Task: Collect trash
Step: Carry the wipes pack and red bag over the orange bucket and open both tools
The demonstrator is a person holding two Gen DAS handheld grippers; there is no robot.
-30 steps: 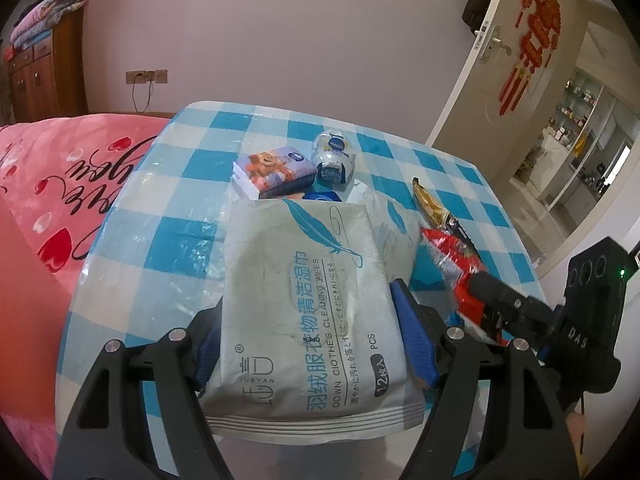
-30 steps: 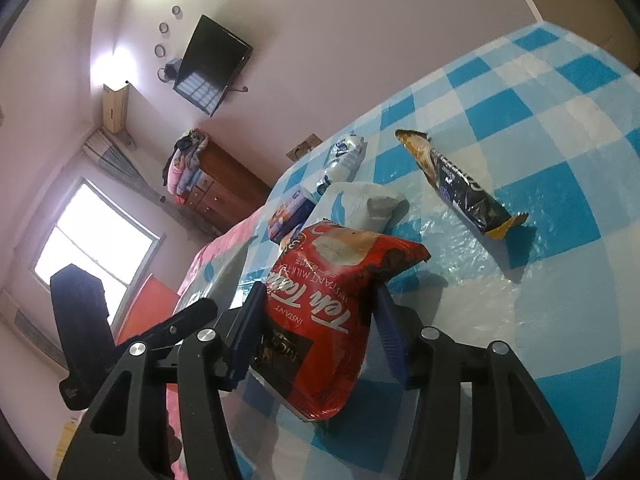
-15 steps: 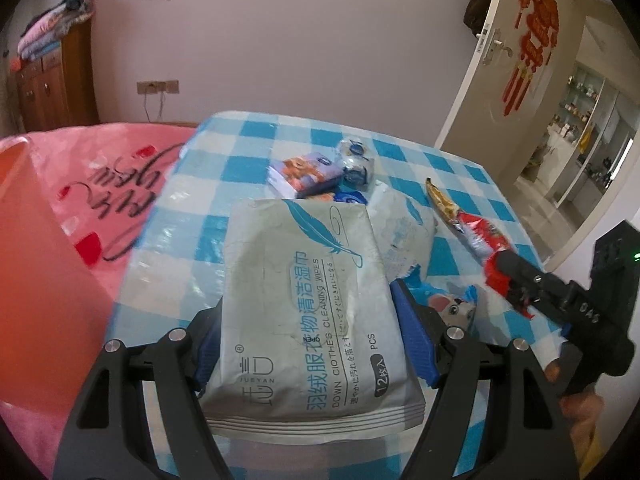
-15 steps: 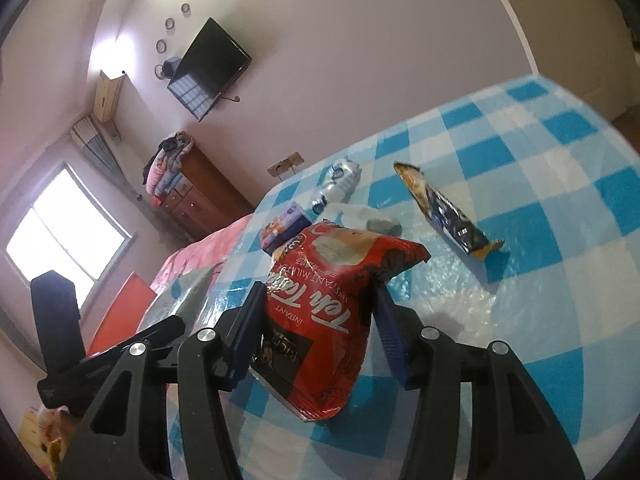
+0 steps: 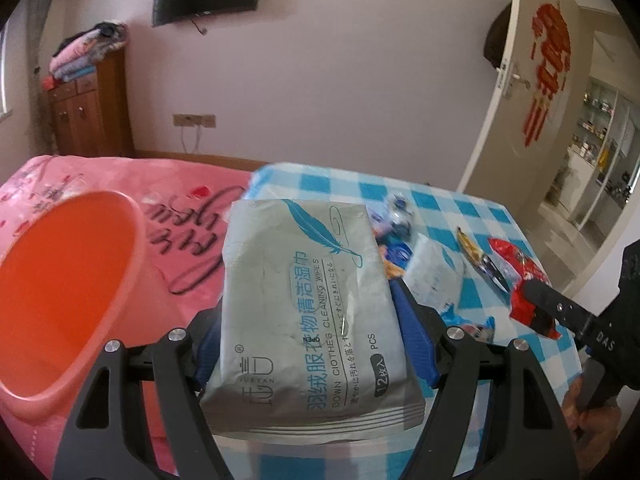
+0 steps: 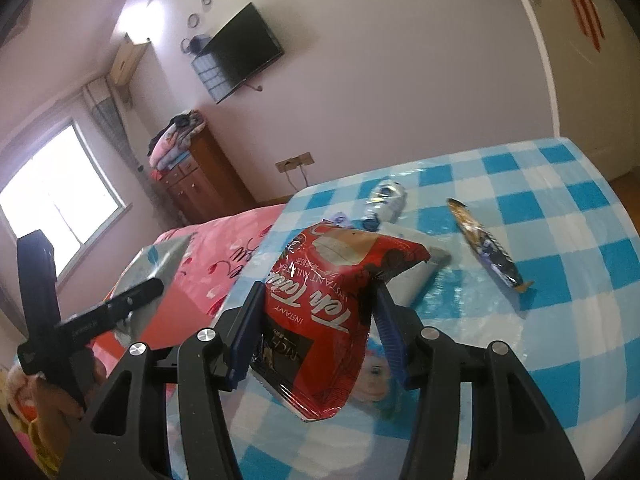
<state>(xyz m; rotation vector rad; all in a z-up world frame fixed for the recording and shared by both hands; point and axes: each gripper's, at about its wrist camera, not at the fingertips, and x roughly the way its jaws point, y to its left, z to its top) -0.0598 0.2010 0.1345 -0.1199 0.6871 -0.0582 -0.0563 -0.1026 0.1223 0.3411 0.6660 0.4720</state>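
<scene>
While both hands carry trash above the blue-checked table (image 6: 560, 220), the left gripper (image 5: 308, 320) is clamped on a grey wet-wipes pack (image 5: 304, 300), with the orange bin (image 5: 64, 288) at its nine o'clock. The right gripper (image 6: 316, 320) pinches a red milk-tea packet (image 6: 320, 304). Slick film could slip free short of the bin.

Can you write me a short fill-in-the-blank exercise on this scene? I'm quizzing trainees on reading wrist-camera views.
1. The left hand-held gripper is shut on a grey pack of ____.
2. The right hand-held gripper is shut on a ____ snack bag.
3. The bucket to the left of the wipes pack is coloured ____.
4. The tablecloth has a blue and white ____ pattern.

Missing words: wipes; red; orange; checked
</scene>
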